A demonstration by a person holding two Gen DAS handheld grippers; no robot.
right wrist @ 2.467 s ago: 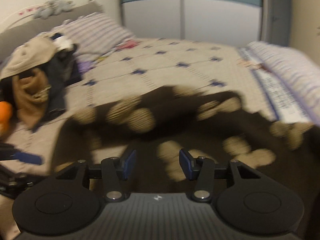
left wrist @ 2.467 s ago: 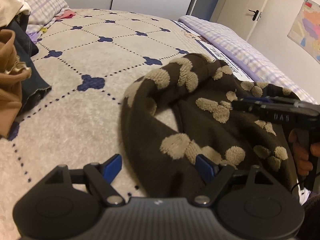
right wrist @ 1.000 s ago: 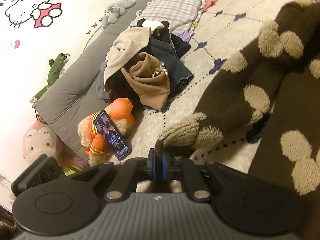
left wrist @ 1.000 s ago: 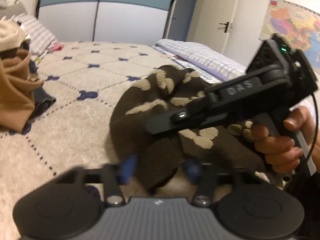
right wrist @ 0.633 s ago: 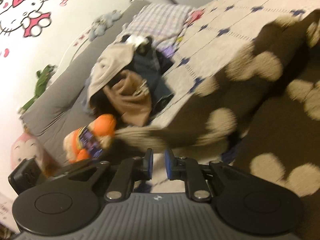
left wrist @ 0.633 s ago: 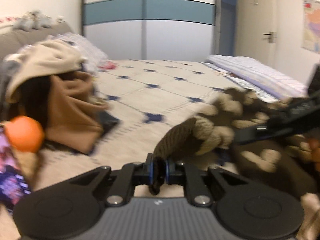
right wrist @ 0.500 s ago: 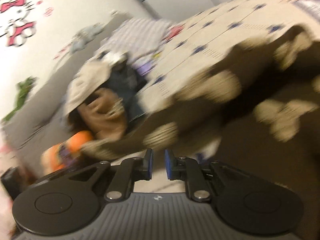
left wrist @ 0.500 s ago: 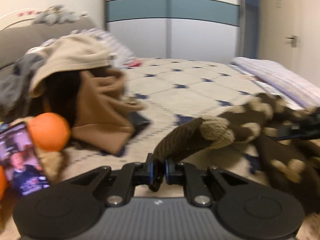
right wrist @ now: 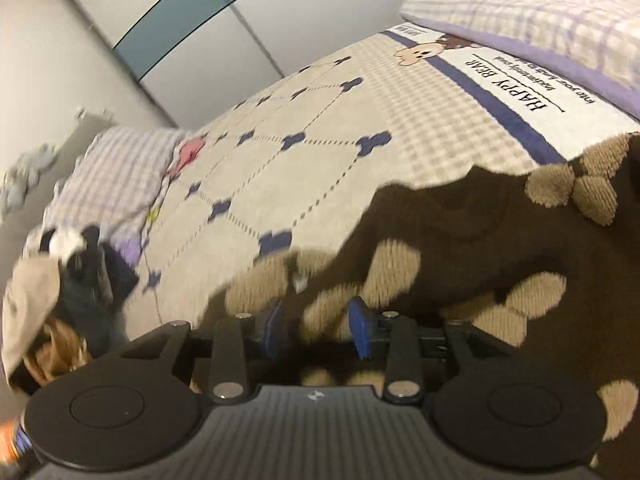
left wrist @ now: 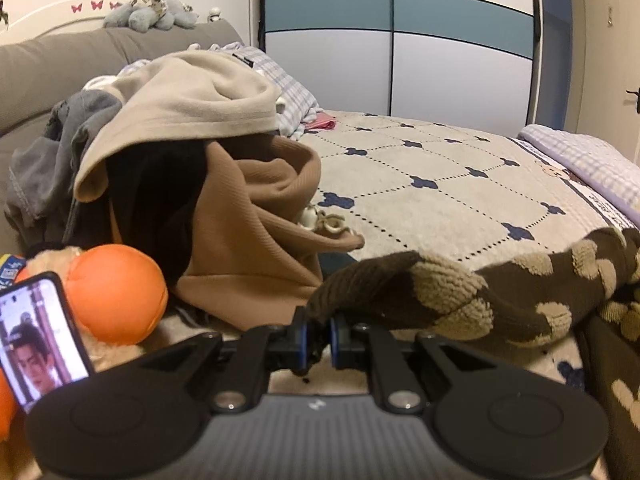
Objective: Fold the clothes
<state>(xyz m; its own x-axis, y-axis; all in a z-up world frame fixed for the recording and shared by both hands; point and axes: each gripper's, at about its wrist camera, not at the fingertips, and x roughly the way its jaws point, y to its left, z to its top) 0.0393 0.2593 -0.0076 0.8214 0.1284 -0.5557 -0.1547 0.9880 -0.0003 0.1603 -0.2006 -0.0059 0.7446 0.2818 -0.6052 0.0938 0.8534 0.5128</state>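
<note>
Left gripper (left wrist: pixel 318 340) is clamped tight on the ribbed cuff of the brown sweater (left wrist: pixel 460 300), pads pinching the very end of the sleeve. From that pinch the sleeve runs out long and low to the right, cuff end pointing at the gripper, the rest trailing toward the bulk of the garment at the right edge of the view. The sweater lies on the bedspread (left wrist: pixel 440 184), cream with navy clover marks, near the bed's near side.

Over on the other hand, the right gripper (right wrist: pixel 316 330) has its jaws coming apart, a clear gap between the blue pads, and the sweater's spotted knit sits in that gap without being squeezed. Past it the brown cloth spreads up and to the right across the bedspread.

Just left of the held cuff stands a pile of clothes (left wrist: pixel 192 168), tan and cream on top. An orange plush toy (left wrist: pixel 116 292) sits beside it, with a phone (left wrist: pixel 38 340) leaning against it, screen lit.
</note>
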